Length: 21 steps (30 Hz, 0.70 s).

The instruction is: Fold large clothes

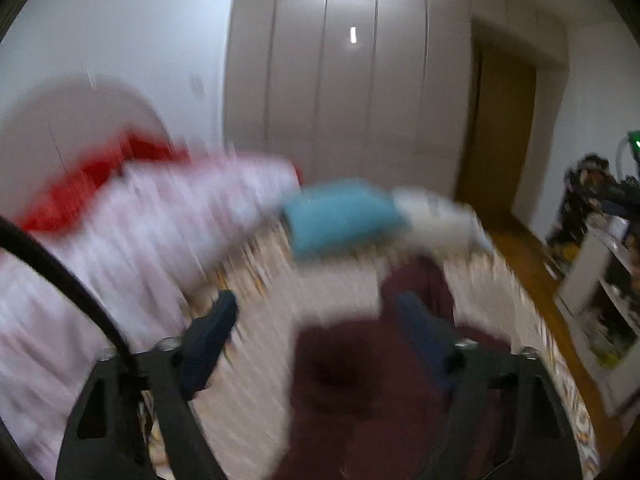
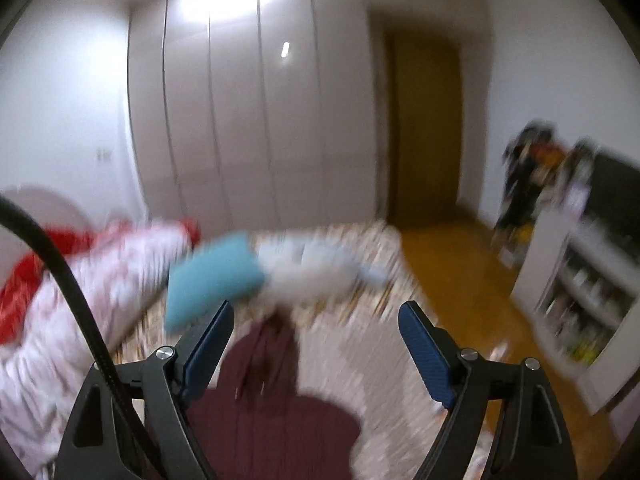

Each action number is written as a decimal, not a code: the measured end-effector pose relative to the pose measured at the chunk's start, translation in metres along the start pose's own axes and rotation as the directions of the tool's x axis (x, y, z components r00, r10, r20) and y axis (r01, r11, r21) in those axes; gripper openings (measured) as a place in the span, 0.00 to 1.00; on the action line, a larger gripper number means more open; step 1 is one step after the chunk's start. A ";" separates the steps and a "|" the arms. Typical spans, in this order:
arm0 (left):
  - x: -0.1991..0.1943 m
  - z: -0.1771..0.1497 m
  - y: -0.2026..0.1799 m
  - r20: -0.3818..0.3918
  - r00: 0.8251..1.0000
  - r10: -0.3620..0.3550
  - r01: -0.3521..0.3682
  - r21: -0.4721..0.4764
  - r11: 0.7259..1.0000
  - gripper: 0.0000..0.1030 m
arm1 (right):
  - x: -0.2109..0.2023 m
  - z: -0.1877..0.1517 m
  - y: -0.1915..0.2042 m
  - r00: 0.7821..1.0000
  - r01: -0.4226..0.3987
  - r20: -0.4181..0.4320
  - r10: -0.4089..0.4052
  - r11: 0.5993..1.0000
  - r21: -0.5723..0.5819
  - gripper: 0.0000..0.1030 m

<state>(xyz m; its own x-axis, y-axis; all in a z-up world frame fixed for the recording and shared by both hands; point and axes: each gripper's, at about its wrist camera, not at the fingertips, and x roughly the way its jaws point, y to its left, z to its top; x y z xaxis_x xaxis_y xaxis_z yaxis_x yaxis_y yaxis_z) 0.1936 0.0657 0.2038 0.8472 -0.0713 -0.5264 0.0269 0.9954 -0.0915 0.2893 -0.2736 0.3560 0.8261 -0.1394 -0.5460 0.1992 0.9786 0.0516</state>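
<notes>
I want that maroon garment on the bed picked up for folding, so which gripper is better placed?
Probably left: the maroon garment fills the space between the open left gripper. The right gripper sees it off-centre.

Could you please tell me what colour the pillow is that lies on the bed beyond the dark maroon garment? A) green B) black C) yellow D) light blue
D: the pillow is light blue, and it lies on the bed past the maroon garment, beside the pink-and-white quilt.
</notes>
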 end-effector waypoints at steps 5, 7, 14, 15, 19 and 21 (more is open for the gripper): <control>0.123 -0.114 -0.014 -0.204 0.979 -0.002 0.000 -0.008 1.000 0.50 | 0.144 -0.084 0.009 0.976 -0.013 -0.219 0.015 1.000 0.009 0.82; 0.164 -0.141 -0.020 -0.269 0.963 -0.012 0.008 -0.016 1.000 0.50 | 0.198 -0.113 0.018 0.957 -0.009 -0.289 0.012 1.000 0.012 0.82; 0.226 -0.198 -0.024 -0.306 0.951 0.042 -0.034 0.033 0.999 0.51 | 0.326 -0.170 0.020 0.908 0.008 -0.418 0.015 0.999 0.053 0.82; 0.232 -0.204 -0.021 -0.309 0.949 0.054 -0.046 0.031 0.998 0.51 | 0.336 -0.170 0.020 0.906 0.012 -0.424 0.014 0.998 0.060 0.82; 0.241 -0.221 -0.031 -0.288 0.951 0.113 -0.087 0.102 0.991 0.58 | 0.394 -0.179 0.022 0.896 0.020 -0.441 0.049 0.988 0.150 0.82; 0.239 -0.219 -0.037 -0.282 0.950 0.134 -0.099 0.134 0.986 0.61 | 0.414 -0.178 0.025 0.897 0.024 -0.439 0.056 0.984 0.174 0.82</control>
<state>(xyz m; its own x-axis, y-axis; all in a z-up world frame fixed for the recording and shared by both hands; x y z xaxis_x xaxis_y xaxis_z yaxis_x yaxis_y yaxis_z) 0.2787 -0.0021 -0.1039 0.6589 0.0477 -0.7507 0.0132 0.9971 0.0750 0.5424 -0.2800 -0.0174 0.5204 -0.0035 -0.8539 0.3074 0.9337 0.1836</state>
